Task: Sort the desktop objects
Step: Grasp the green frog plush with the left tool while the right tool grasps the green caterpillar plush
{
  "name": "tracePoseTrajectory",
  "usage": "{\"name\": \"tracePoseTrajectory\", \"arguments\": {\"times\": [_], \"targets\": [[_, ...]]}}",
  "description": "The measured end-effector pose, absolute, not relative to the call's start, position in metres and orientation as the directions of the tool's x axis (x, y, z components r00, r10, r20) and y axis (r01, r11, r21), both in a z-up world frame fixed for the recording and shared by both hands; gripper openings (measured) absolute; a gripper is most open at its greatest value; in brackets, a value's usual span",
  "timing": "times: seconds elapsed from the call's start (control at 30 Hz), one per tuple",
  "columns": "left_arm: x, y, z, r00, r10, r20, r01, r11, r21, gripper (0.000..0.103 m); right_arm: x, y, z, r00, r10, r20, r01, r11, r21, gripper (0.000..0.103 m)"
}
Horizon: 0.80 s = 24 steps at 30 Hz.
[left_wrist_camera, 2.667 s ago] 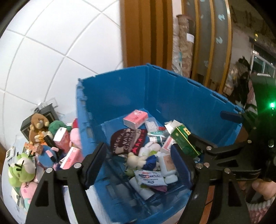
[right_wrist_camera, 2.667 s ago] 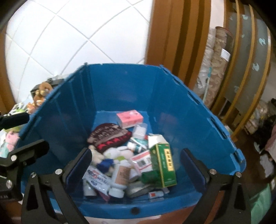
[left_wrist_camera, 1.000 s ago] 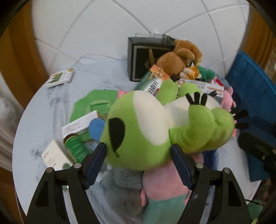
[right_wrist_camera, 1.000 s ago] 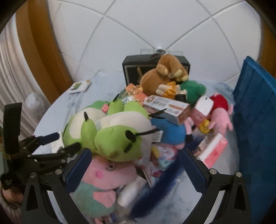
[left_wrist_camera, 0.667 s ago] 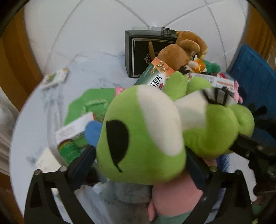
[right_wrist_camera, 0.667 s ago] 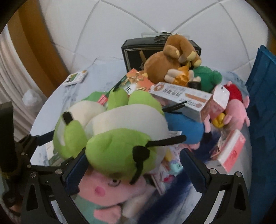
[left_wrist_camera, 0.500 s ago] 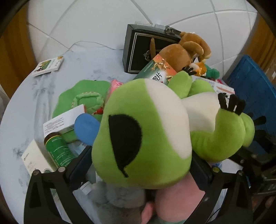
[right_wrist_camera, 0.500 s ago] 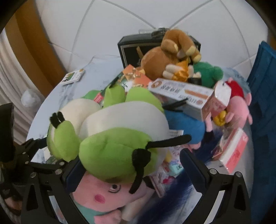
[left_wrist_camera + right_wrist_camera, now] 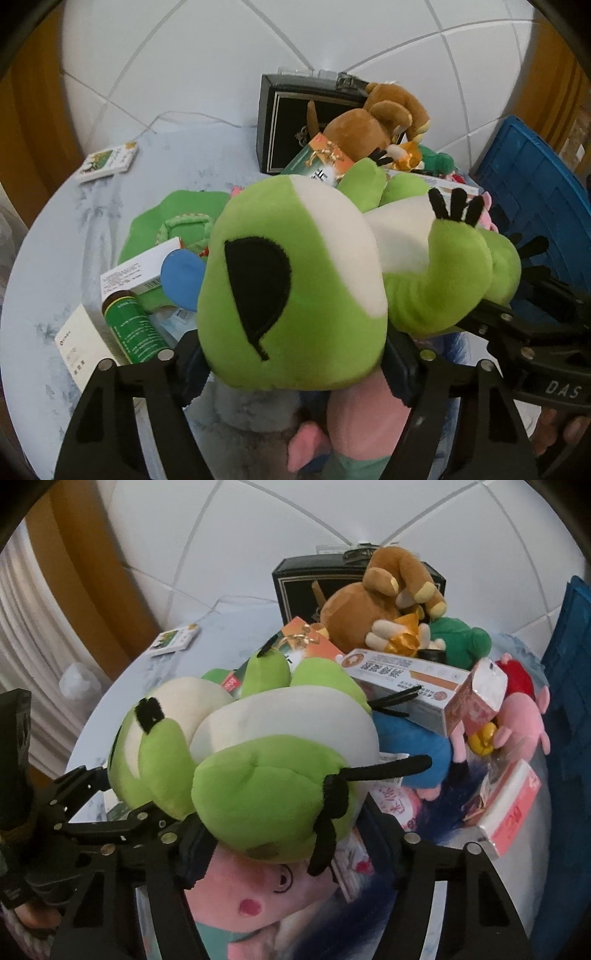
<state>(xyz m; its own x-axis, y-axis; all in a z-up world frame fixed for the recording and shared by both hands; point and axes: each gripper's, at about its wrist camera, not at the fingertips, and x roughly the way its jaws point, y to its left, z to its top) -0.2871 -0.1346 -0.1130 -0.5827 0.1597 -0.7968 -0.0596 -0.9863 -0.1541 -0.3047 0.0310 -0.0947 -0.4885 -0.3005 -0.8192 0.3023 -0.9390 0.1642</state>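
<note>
A big green and white frog plush (image 9: 295,277) lies on top of a pile of toys and boxes on the round pale table (image 9: 55,229). My left gripper (image 9: 295,365) is closing on the frog's head, and both pads touch its sides. My right gripper (image 9: 288,842) is closing on the frog's green foot (image 9: 266,786), which fills the gap between its pads. Each gripper shows in the other's view: the right gripper's fingers (image 9: 517,332) at the frog's leg, the left gripper's fingers (image 9: 92,812) at its head.
Under the frog lies a pink pig plush (image 9: 258,897). A blue bin (image 9: 535,192) stands at the right. Behind are a black box (image 9: 291,110), a brown plush (image 9: 373,602), and a long white carton (image 9: 402,679). A green bottle (image 9: 129,328) lies at the left.
Both grippers left the blue bin for the table pile. Their jaws stood wide around the frog plush, then narrowed onto it, the left at the head and the right at the foot.
</note>
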Motion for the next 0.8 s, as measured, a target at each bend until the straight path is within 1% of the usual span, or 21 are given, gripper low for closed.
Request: {"name": "tracePoseTrajectory", "arguments": {"times": [0.2,0.47,0.8], "targets": [[-0.261,-0.128,-0.085,-0.643,0.148,-0.752,-0.071,-0.989,-0.133,0.076,-0.287,0.038,-0.077,-0.526,-0.333,-0.783,0.320,-0.930,0.181,0.064],[-0.219,-0.103,-0.030,-0.741,0.147,-0.655,-0.115,-0.989,-0.091,0.076,-0.244,0.058,-0.027,-0.628,-0.351,-0.694,0.332,-0.928,0.169,0.064],[-0.175,-0.036,0.024,-0.809,0.227,-0.542,-0.235,-0.970,-0.055,0.076,-0.183,0.121,0.029,-0.757,-0.302,-0.580,0.276,-0.952,0.135,0.064]]}}
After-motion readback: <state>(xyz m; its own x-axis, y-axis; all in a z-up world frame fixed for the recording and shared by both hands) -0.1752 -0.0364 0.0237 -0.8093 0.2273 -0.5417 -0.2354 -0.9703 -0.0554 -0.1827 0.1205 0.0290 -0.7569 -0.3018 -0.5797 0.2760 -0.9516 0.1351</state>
